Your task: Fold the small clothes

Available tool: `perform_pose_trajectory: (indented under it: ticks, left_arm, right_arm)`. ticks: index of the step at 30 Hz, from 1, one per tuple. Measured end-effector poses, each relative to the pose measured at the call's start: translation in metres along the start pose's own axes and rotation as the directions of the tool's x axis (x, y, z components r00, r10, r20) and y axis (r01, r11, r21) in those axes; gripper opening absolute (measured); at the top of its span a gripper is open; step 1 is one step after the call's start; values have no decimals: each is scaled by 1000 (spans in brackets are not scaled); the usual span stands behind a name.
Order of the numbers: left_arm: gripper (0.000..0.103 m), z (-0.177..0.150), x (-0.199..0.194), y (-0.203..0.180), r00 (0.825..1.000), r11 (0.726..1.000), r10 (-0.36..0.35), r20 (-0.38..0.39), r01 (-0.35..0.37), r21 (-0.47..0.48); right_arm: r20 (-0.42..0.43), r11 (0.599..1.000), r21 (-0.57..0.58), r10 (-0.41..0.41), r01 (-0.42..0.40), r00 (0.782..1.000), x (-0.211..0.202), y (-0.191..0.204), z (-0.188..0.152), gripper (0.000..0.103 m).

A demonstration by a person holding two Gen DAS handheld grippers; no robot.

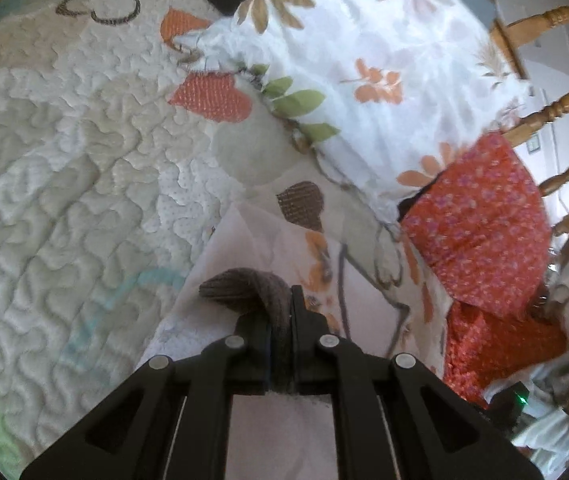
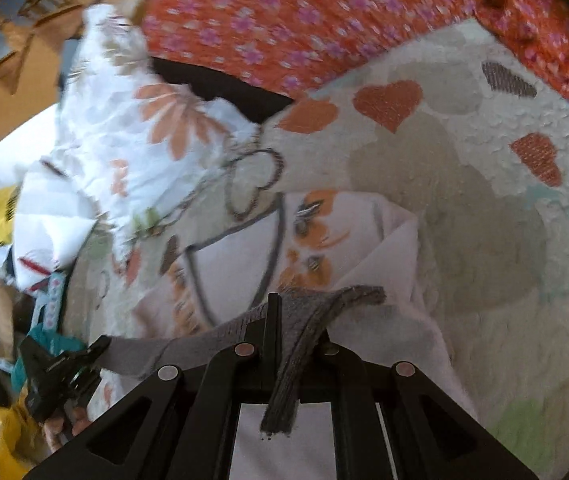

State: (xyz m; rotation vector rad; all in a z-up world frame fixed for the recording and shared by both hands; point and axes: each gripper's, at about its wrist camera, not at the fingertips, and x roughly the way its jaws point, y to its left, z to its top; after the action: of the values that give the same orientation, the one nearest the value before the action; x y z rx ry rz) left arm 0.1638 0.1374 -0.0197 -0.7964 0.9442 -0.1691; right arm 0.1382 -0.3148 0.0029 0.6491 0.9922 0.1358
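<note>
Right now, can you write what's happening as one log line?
left tongs: shut on grey band | right tongs: shut on grey band | white garment: held up over quilt

Two grippers show: the left gripper (image 1: 290, 300) and the right gripper (image 2: 272, 304). One small white garment (image 2: 240, 264) with grey trim hangs between them. One quilted bedspread (image 1: 64, 160), one floral pillow (image 1: 364, 60), one red flowered cloth (image 1: 480, 216) (possibly folded in two).

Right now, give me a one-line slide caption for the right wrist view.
Right gripper shut on the grey band of a small white garment, over the quilt.
</note>
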Motion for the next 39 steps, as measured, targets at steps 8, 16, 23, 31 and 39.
perform_pose_trajectory:
  ticks: [8, 16, 23, 31, 39]
  left_arm:
    - [62, 10, 25, -12, 994, 998, 66, 84, -67, 14]
    - [75, 11, 2, -16, 988, 996, 89, 128, -89, -3]
    - [75, 5, -17, -15, 986, 988, 133, 97, -140, 60]
    - [75, 0, -62, 19, 974, 965, 212, 76, -221, 143]
    - [75, -43, -71, 41, 970, 929, 225, -94, -184, 322]
  right_arm:
    - [-50, 996, 73, 61, -57, 997, 57, -33, 31, 7]
    - [66, 998, 13, 52, -53, 996, 28, -25, 43, 68]
    - [96, 998, -43, -38, 42, 995, -5, -22, 37, 68]
    - [81, 984, -128, -112, 121, 990, -20, -10, 15, 69]
    - [31, 969, -208, -126, 130, 992, -10, 30, -19, 69]
